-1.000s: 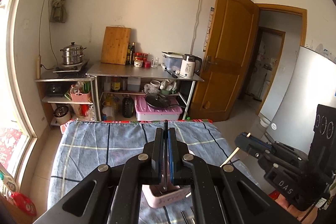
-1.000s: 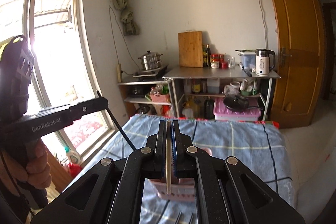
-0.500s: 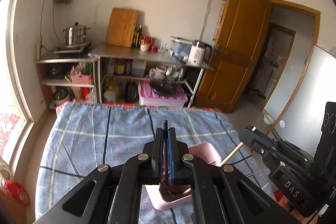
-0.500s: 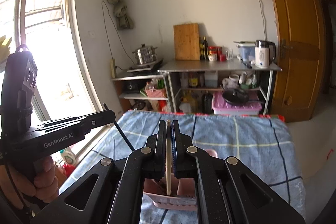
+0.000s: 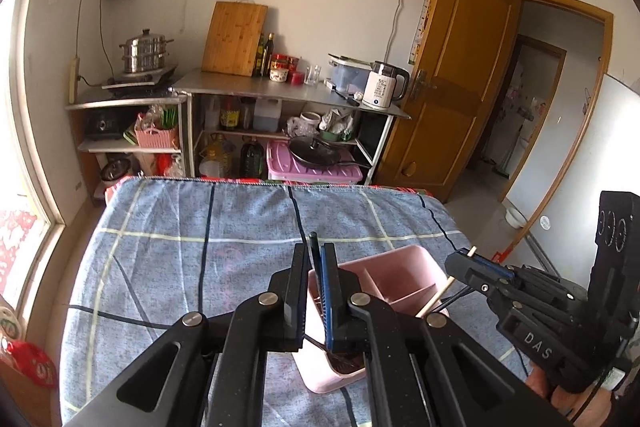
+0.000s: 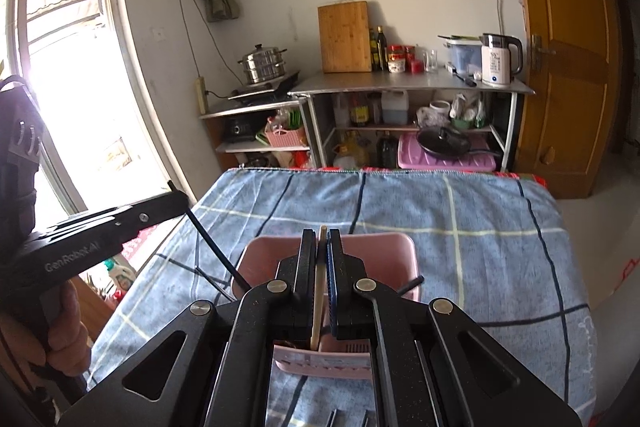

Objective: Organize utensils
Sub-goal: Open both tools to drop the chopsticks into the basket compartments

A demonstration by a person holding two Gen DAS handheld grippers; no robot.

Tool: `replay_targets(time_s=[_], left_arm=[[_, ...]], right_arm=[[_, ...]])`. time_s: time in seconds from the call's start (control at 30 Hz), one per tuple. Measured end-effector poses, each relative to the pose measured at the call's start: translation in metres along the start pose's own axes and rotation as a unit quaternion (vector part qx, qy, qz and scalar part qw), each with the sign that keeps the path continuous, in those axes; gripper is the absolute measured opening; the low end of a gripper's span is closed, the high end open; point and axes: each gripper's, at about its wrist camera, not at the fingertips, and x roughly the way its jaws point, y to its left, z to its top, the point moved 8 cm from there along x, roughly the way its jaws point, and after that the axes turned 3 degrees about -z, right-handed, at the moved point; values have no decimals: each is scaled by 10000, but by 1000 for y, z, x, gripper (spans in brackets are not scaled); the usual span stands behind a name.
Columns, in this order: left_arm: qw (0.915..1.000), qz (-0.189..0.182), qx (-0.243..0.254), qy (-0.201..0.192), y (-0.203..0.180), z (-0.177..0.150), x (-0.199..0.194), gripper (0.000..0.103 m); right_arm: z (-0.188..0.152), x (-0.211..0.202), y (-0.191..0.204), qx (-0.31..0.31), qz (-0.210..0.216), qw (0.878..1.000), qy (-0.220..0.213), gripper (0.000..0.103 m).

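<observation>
A pink utensil holder [image 5: 394, 277] with compartments stands on the blue plaid cloth [image 5: 224, 227]; it also shows in the right wrist view [image 6: 360, 247]. My left gripper [image 5: 318, 259] is shut on a black chopstick [image 5: 314, 247], whose lower end reaches into the holder; it shows from the side in the right wrist view [image 6: 216, 247]. My right gripper [image 6: 322, 247] is shut on a pale wooden chopstick [image 6: 318, 291] that points down into the holder; it shows in the left wrist view [image 5: 436, 297]. Both grippers hover just above the holder.
Dark utensil ends [image 6: 348, 419] lie on the cloth at the near edge. Past the far table edge stand metal shelves [image 5: 288, 95] with a kettle, a cutting board and pots. A window is on the left, a wooden door [image 5: 452, 67] on the right.
Both grippers have tilted and moved down toward the holder. The two chopsticks now reach into it.
</observation>
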Motion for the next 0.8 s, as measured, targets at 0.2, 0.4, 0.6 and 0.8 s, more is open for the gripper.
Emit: replay_targets(time_s=[0.2,0.4,0.6,0.8], left_arm=[[9997,-12,-71,-219,2,3,-21,18],[9991,44,-125,-393,0,-3,-49,18],[9987,-11,-62,-510,-13,-29,-79,18],[9986,-18,137,-503,-33,-69,-101,19]], right_arm=[[2,-13,-8,117,-8,9999,-111,13],[1,-39,-12,80,-26,9995,-299,18],[-14,-70,-15,111,29,9991,-415,18],[-39,-103,-13,93,94,9985,-525,18]])
